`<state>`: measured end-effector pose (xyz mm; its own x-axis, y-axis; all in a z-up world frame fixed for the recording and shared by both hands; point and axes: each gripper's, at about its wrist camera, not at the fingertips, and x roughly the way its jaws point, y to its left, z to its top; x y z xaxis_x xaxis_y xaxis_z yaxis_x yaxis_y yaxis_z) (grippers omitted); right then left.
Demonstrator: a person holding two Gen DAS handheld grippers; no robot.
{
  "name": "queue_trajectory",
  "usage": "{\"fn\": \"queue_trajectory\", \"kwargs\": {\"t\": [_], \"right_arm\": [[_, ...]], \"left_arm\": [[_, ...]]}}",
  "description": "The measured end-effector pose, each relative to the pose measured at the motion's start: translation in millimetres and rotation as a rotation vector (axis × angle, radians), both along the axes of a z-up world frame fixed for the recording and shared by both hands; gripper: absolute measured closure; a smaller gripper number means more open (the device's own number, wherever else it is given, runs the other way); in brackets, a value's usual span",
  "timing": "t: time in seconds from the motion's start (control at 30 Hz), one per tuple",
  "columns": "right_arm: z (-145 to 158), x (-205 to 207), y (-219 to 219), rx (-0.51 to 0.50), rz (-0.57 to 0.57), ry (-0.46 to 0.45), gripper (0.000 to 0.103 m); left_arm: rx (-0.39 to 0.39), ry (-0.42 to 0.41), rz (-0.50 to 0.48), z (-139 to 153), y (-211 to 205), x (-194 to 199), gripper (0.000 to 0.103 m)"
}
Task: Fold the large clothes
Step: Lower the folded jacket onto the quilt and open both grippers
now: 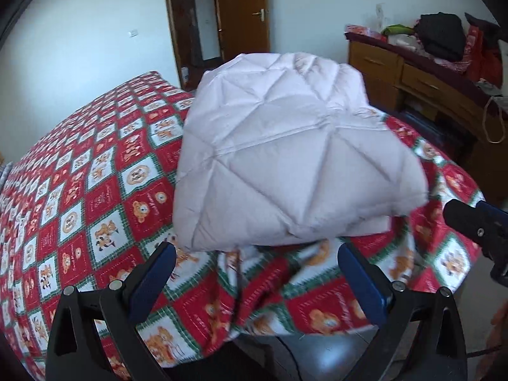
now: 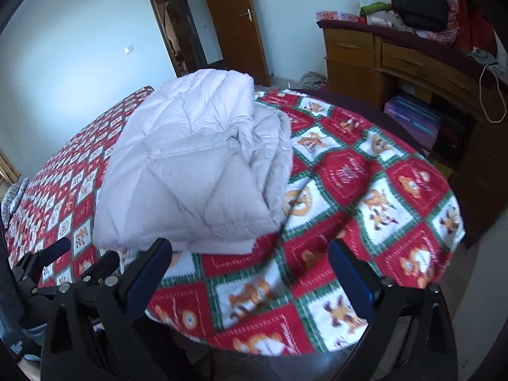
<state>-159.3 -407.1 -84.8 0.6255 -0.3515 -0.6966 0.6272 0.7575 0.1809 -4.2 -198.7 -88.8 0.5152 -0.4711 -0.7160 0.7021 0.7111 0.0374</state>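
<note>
A folded white quilted garment [image 1: 285, 158] lies on the red, white and green patterned bedspread [image 1: 79, 190], just beyond the tips of the left gripper [image 1: 255, 262]. That gripper's jaws stand wide apart with only bedspread between them; nothing is held. The bundle is roughly square in this view, so its long axis is hard to call; its diamond stitching runs diagonally, and one blurred corner points toward the right gripper [image 1: 476, 231], whose dark tip enters just right of the left gripper's right-hand finger.

From the right wrist, the garment [image 2: 197, 165] sits ahead of the right gripper [image 2: 250, 254] and mostly over its left-hand finger. Its jaws are spread fully wide, empty, with patterned cloth [image 2: 365, 197] between them. Here the bundle reads as longer than wide, its long axis running away from the jaws toward the door [image 2: 235, 22]. This view alone shows the stacked layer edges along the side nearer the right-hand finger, and the left gripper [image 2: 60, 263] below and left of the bundle. The left wrist view shows only the smooth quilted top. A wooden dresser [image 2: 397, 63] stands well beyond the right-hand finger.
</note>
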Motion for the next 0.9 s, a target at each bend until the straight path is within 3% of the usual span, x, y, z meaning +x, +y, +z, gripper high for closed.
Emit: {"fn": "queue_trajectory", "kwargs": {"t": [0.2,0.4,0.6,0.9], "right_arm": [[32.1,-18.9,17.4,-0.068,0.005,-0.092,0.002],[70.4,-32.0,49.5,-0.220,0.018,-0.212,0.000],[93.0,-41.2,78.5,-0.327,0.059,-0.304,0.000],[100.1,-41.5,97.7,-0.406,0.067,-0.346,0.000]], "left_arm": [[-0.080,-0.150,0.032,43.7,20.4,-27.7,0.001],[-0.183,-0.293,0.066,83.9,48.5,-46.1,0.001],[-0.272,-0.336,0.081,106.0,68.0,-56.9,0.001],[-0.325,-0.436,0.118,123.3,86.9,-75.3,0.001]]}}
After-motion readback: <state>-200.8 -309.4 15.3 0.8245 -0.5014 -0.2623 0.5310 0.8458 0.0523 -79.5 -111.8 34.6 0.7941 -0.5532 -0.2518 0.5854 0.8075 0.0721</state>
